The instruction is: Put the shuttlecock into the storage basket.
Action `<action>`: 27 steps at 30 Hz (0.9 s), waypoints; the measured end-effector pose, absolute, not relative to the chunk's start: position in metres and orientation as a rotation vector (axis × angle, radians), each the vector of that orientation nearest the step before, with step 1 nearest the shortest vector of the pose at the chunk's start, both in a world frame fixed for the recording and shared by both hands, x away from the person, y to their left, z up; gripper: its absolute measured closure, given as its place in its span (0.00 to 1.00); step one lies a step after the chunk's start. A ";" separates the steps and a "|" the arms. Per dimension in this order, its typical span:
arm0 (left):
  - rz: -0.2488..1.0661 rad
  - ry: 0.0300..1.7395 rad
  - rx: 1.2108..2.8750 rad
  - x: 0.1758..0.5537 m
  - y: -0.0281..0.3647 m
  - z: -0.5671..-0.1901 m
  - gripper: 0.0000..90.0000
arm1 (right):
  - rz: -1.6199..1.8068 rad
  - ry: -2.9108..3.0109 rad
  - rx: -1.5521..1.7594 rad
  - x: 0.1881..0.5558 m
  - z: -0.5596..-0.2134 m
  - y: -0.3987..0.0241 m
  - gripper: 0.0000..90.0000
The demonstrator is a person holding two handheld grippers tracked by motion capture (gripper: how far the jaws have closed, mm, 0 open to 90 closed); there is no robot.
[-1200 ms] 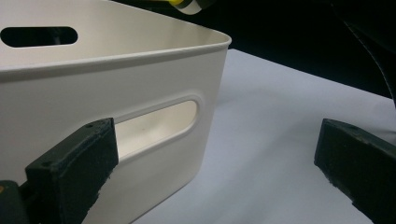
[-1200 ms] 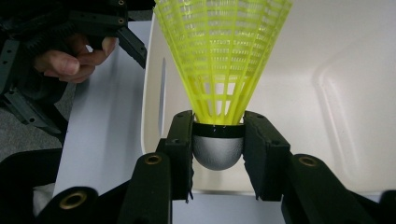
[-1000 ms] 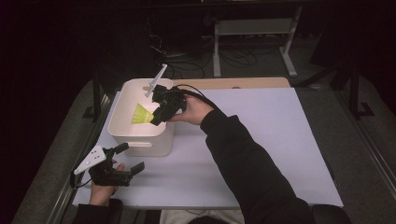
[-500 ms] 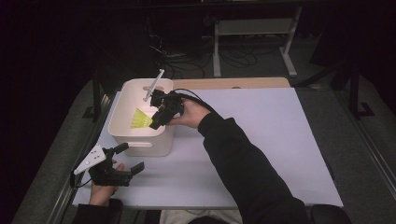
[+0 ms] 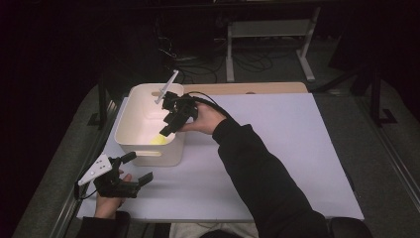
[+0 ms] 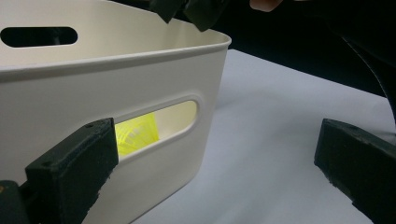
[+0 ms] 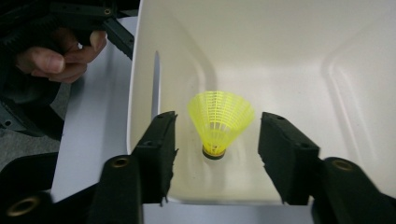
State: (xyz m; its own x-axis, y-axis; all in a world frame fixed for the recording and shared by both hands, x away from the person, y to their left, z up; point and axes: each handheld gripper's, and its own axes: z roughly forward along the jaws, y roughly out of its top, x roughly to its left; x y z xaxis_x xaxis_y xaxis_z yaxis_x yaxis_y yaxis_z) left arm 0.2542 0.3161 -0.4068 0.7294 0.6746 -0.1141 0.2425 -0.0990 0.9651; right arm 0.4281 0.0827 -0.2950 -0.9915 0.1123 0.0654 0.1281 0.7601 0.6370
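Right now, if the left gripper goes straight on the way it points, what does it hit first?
Most likely the white bin: its near wall with the handle slot sits ahead of the left gripper, toward its left finger. The right side of its path is bare table. Depth is hard to judge.

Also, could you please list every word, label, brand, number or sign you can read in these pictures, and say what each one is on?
None: no readable text anywhere.
White bin: plain walls, no label.
Yellow shuttlecock: no print visible.
Right gripper and left gripper: black jaws, unmarked.
White table sheet: blank.
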 end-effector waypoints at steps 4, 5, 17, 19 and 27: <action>0.425 0.741 1.672 0.254 0.316 -0.407 0.00 | -1.091 -2.923 -0.234 0.429 -0.291 0.076 0.36; 0.425 0.742 1.672 0.254 0.316 -0.407 0.00 | -1.097 -2.923 -0.241 0.429 -0.290 0.074 0.33; 0.425 0.744 1.673 0.254 0.316 -0.407 0.00 | -1.168 -2.924 -0.314 0.427 -0.281 0.053 0.03; 0.425 0.744 1.673 0.254 0.316 -0.407 0.00 | -1.173 -2.924 -0.317 0.427 -0.281 0.051 0.02; 0.425 0.745 1.674 0.254 0.316 -0.407 0.00 | -1.219 -2.924 -0.344 0.426 -0.279 0.035 0.00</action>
State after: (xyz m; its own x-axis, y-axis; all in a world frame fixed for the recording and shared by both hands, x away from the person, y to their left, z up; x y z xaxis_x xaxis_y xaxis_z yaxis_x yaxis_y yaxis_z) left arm 0.2541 0.3157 -0.4071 0.7286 0.6753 -0.1148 0.2447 -0.1001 0.9644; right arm 0.4258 0.0351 -0.2787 -0.9757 0.2153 0.0414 0.1809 0.6840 0.7067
